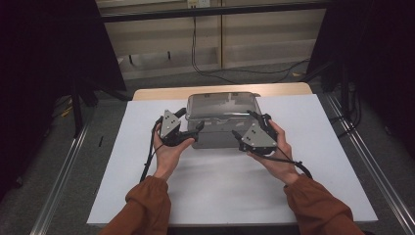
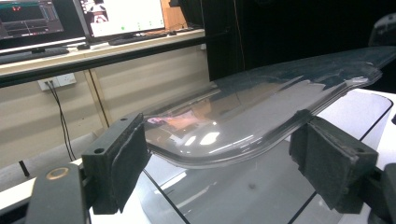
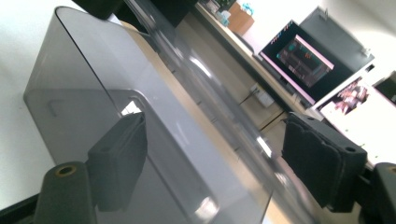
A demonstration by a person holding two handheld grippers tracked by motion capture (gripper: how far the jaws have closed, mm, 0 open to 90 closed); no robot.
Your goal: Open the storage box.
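A smoky clear plastic box [image 1: 218,139] with a domed clear lid [image 1: 222,105] stands on the white tabletop [image 1: 220,191]. My left gripper [image 1: 192,121] is at the box's front left corner. In the left gripper view its jaws [image 2: 219,168] stand apart, and the lid's rounded corner rim [image 2: 219,161] runs between the pads. My right gripper [image 1: 244,125] is at the front right corner. Its jaws [image 3: 215,163] are open, with the box's wall [image 3: 93,79] and the lid's rim [image 3: 201,70] ahead of them and nothing pinched.
The white sheet covers a wooden table [image 1: 161,93] and has free room in front of the box and on both sides. Metal rails [image 1: 63,171] run along the floor left and right. A desk with monitors [image 2: 121,16] and a wall with cables lie beyond the table.
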